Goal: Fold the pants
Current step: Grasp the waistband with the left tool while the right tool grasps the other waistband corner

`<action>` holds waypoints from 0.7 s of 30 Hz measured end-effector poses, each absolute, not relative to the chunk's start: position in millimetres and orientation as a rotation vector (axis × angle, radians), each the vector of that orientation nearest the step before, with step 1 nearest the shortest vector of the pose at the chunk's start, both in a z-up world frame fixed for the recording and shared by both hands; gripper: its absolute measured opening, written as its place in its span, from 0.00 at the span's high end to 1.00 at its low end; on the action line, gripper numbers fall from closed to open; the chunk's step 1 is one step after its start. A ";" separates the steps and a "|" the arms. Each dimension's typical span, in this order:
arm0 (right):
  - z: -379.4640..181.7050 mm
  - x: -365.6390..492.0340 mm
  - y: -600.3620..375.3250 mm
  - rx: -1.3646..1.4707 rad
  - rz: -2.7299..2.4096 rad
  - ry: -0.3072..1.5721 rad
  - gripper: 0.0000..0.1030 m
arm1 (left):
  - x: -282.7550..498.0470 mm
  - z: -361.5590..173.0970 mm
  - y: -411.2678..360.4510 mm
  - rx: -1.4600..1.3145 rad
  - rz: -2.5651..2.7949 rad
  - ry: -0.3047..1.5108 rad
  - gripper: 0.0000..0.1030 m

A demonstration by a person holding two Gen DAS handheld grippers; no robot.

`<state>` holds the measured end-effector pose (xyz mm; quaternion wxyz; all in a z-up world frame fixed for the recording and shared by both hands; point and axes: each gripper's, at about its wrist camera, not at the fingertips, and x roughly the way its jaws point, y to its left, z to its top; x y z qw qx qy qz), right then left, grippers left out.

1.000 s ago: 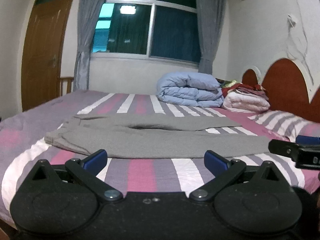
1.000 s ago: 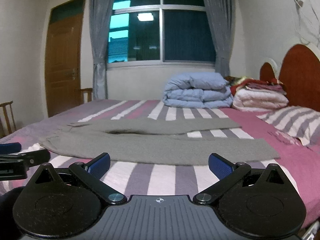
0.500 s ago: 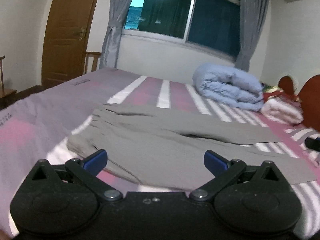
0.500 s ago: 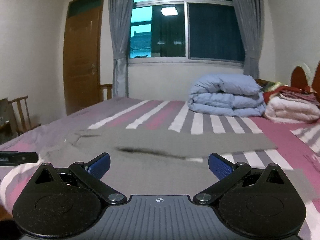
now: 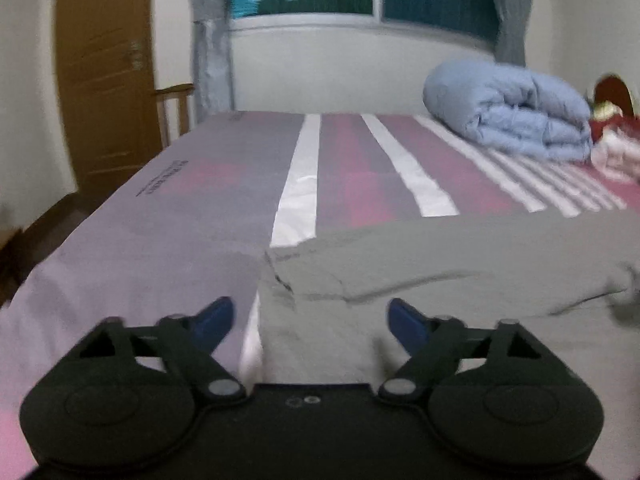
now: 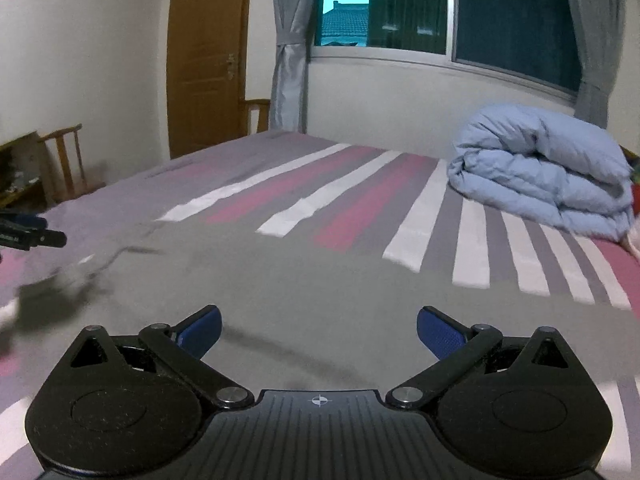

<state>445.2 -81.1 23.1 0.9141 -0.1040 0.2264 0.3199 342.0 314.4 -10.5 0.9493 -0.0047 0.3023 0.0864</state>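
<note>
Grey pants (image 5: 460,264) lie flat on the striped bed (image 5: 200,208), their waistband end at the left. My left gripper (image 5: 310,322) is open and empty, low over the waistband corner. In the right wrist view the pants (image 6: 320,292) spread across the foreground. My right gripper (image 6: 318,334) is open and empty just above the grey cloth, further along the pants. The tip of the left gripper (image 6: 32,236) shows at the left edge of the right wrist view.
A folded light-blue duvet (image 6: 544,172) sits at the far right of the bed, with red and white bedding (image 5: 616,144) beside it. A wooden door (image 6: 204,52), wooden chairs (image 6: 64,156), grey curtains and a window stand beyond the bed.
Both grippers have swung left and moved down close to the pants. The left one now sits over the waistband corner. Both stay open.
</note>
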 end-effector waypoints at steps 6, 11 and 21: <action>-1.6 541.0 -27.4 -0.317 0.755 0.493 0.41 | 412.9 -33.0 365.8 -0.076 0.124 0.674 0.35; -25.8 592.0 11.0 -0.343 0.810 0.538 0.41 | 458.3 -58.8 385.2 -0.143 0.046 0.774 0.45; -59.0 637.4 44.9 -0.513 0.863 0.676 0.41 | 501.6 -79.4 407.8 -0.145 -0.053 0.860 0.46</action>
